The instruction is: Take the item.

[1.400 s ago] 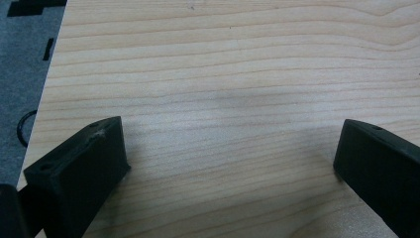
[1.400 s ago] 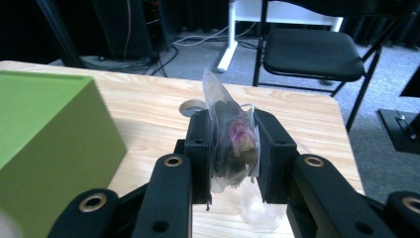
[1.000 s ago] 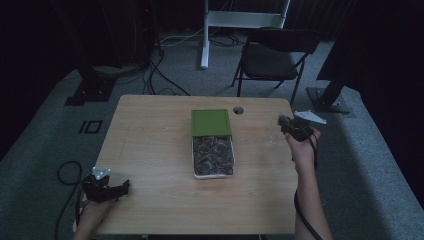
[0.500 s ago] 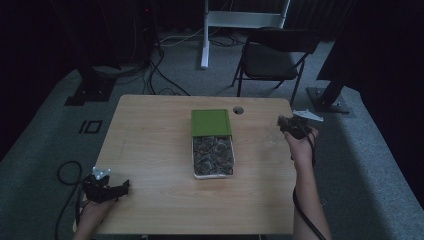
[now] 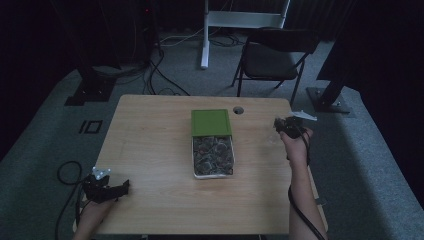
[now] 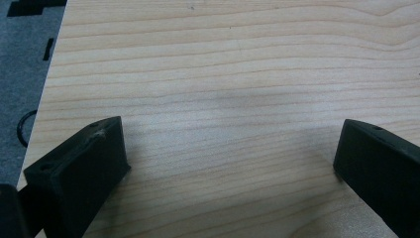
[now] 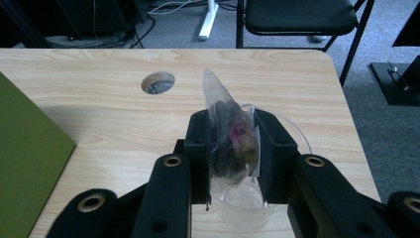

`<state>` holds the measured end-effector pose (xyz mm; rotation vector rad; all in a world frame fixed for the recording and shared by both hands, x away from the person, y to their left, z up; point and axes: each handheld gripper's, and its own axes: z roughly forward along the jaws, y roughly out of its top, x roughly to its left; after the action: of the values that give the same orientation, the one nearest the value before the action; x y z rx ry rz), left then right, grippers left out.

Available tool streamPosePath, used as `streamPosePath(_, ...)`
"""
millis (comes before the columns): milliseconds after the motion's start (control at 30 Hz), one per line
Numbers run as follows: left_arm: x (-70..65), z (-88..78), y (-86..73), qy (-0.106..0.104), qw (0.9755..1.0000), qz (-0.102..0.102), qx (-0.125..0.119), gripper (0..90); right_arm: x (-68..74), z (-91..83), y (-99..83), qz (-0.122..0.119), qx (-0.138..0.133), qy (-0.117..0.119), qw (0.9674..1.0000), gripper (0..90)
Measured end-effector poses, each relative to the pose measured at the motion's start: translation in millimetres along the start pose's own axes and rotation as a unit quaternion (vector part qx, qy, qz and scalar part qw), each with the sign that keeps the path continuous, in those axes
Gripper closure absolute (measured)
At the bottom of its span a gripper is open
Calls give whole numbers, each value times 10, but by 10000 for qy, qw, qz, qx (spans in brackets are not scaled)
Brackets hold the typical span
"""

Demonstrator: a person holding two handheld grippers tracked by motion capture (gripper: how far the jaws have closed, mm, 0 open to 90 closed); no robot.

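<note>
1. At the lower left of the high view, the left gripper rested at the near left corner of the pale wooden table. In the left gripper view its two black jaws stood wide apart over bare wood grain, with nothing between them.
2. At the middle of the high view lay a white rectangular tray filled with small dark packets. A flat green rectangular lid lay across its far end, covering that part.
3. Just right of the lid, near the table's far edge, sat a round cable hole.
4. At the right of the high view, the right gripper was held above the table's right edge, well apart from the tray.
5. In the right gripper view, its jaws were clamped on a clear plastic sachet of dark dried bits with a pink spot, its pointed top standing above the pads.
6. Directly below the sachet in that view sat a clear round plastic cup on the table.
</note>
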<state>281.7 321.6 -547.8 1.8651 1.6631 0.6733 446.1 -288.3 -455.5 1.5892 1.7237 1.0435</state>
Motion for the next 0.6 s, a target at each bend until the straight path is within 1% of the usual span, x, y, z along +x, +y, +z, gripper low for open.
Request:
streamPosePath(33,0,0,0,-1,10000,0,-1,5,0,5,1,5,13,-4,10000,694)
streamPosePath(100,0,0,0,-1,10000,1,0,5,-2,11,1,4,35,1,10000,637)
streamPosePath(200,0,0,0,-1,10000,1,0,5,-11,7,10,66,41,-29,10000,590)
streamPosePath(300,0,0,0,-1,10000,1,0,5,-23,-4,21,34,54,-72,10000,549)
streamPosePath(400,0,0,0,-1,10000,0,-1,5,-28,-34,35,15,36,-62,10000,485)
streamPosePath(567,0,0,0,0,10000,0,0,5,2,-73,25,-66,24,-8,10000,304)
streamPosePath(600,0,-1,0,-1,10000,0,1,5,9,-77,21,-88,13,-1,10000,279)
